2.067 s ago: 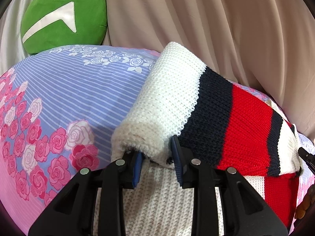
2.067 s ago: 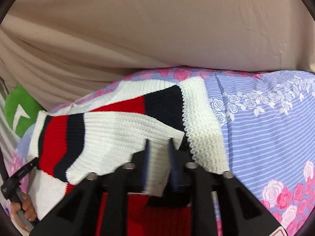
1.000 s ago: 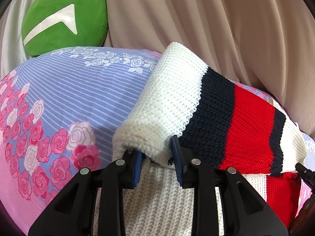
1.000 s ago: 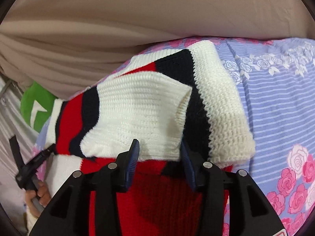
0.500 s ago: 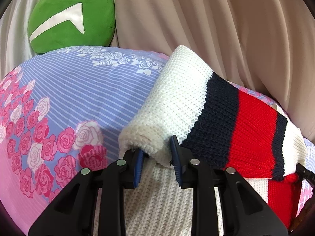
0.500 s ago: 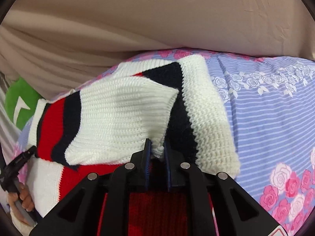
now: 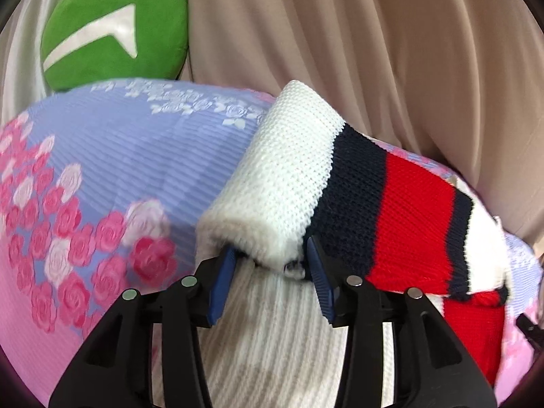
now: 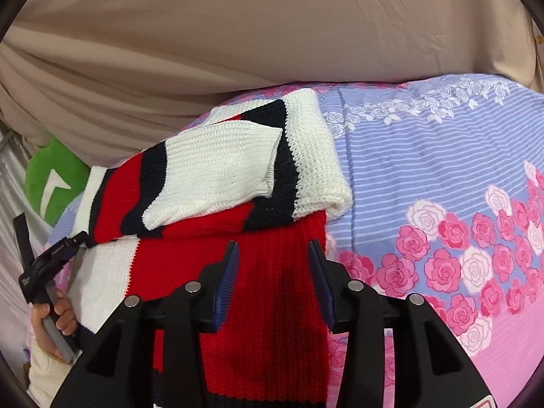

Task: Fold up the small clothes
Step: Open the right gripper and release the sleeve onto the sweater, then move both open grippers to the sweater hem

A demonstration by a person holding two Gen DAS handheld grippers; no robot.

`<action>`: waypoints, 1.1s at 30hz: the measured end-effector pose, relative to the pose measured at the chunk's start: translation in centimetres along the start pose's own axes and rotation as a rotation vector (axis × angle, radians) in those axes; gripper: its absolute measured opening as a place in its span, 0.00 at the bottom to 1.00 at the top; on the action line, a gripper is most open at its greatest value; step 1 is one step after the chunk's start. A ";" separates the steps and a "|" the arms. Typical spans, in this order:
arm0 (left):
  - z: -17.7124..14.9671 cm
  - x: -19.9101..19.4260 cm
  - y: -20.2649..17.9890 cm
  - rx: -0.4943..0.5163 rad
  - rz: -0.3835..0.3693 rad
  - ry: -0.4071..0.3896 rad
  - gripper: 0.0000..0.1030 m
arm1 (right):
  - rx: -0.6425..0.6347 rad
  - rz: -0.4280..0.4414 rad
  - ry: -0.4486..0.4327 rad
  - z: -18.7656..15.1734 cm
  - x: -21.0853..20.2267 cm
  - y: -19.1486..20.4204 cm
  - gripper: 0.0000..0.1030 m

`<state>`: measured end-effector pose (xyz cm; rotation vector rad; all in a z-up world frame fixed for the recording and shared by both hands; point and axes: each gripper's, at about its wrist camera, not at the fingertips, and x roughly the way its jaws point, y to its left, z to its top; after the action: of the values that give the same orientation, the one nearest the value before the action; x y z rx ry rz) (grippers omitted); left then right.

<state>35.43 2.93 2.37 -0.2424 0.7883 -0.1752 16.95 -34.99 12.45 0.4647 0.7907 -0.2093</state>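
Right wrist: sweater (image 8: 238,183) beyond hand-held gripper (image 8: 273,272)

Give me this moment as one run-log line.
left gripper: jaws just opened, sweater fold edge between them, unpinched | right gripper: just opened, released sleeve, clear above red panel | sleeves folded across on bedsheet

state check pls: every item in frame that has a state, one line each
sweater: sleeves folded across the body, lying on the bedsheet
left tongs: jaws have just been opening, apart around the white folded edge, pads not pressing it
right tongs: jaws have just been opening, nothing between the pads, red knit below
bedsheet: spread flat under the sweater
green cushion: propped up against the curtain
curtain: hanging, draped in folds
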 end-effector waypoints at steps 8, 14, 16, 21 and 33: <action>-4.7 -7.4 4.1 0.054 -0.086 0.126 0.53 | -0.045 0.007 0.085 -8.2 -4.0 -1.1 0.50; -12.2 -13.3 8.0 -0.012 -0.198 0.221 0.54 | 0.030 0.090 0.086 -17.4 -10.1 -3.1 0.53; -14.2 -14.7 7.9 -0.012 -0.211 0.222 0.57 | 0.067 0.135 0.092 -19.4 -11.5 -3.3 0.55; -17.7 -16.7 6.7 0.004 -0.239 0.220 0.58 | 0.062 0.177 0.084 -22.8 -13.0 -1.1 0.57; -19.3 -17.0 5.3 0.013 -0.190 0.171 0.29 | 0.012 0.143 0.048 -24.4 -12.8 0.9 0.19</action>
<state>10.16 9.29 -0.67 -0.2926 0.9331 -0.3836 -7.03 -22.42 7.16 0.5366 0.7998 -0.0702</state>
